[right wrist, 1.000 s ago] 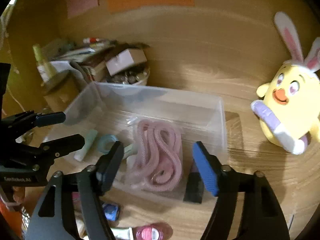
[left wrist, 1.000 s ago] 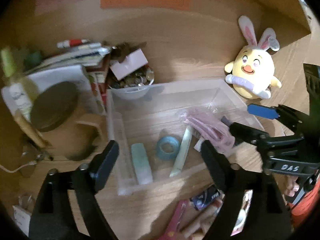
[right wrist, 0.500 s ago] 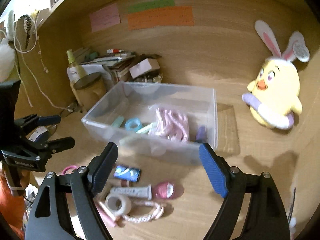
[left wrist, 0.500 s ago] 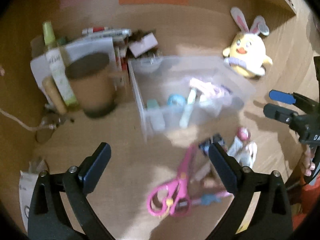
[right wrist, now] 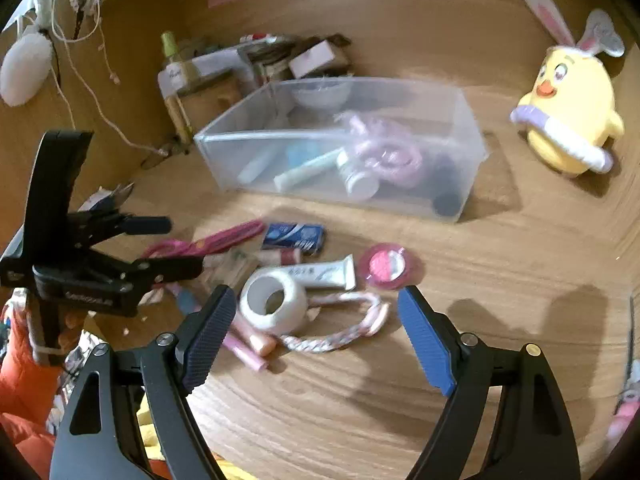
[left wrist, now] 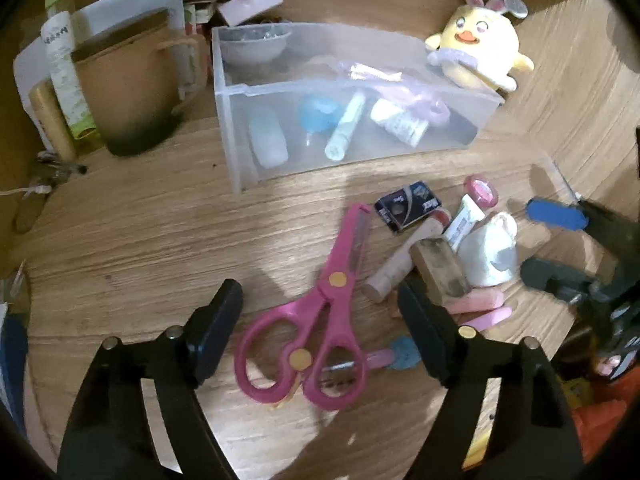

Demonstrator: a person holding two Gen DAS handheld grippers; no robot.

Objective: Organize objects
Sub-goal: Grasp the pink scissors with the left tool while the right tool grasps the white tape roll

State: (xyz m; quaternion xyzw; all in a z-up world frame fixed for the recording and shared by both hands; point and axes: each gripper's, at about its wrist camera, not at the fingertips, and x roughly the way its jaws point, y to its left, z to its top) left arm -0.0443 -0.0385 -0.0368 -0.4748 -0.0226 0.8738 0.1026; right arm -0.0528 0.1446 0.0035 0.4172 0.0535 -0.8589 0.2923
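Pink scissors [left wrist: 320, 320] lie flat on the wooden desk [left wrist: 140, 248], framed between the two black fingers of the left gripper [left wrist: 320, 328]. Their long axis runs from the finger loops at about 7 o'clock in the left wrist view to the closed blade tip at about 1 o'clock, so the point aims toward the clear plastic bin [left wrist: 240, 92].

A second ago both grippers hung low over the bin, looking straight into it; they have since pulled back and now look down on the loose pile in front of it. That suggests a drop-off is finished and the next pick is being chosen, most likely the scissors on the left side.

The left gripper stands wide apart and holds nothing. The right gripper [right wrist: 316, 332] is likewise spread wide and empty, its blue pads flanking a white tape roll [right wrist: 272, 300] and a pink-and-white cord [right wrist: 340, 328].

At 2 o'clock from the scissors lies the remaining clutter:
- a dark blue packet [left wrist: 408, 206]
- a white tube [right wrist: 324, 274]
- a round pink compact [right wrist: 386, 266]
- several pink sticks, partly hidden

The bin already holds a pale tube, a blue ring and a bagged pink cord (contents blurred through the wall).

Beyond the bin:
- At 1 o'clock sits a yellow plush chick [left wrist: 476, 48].
- At 10 o'clock stands a brown mug [left wrist: 124, 92].
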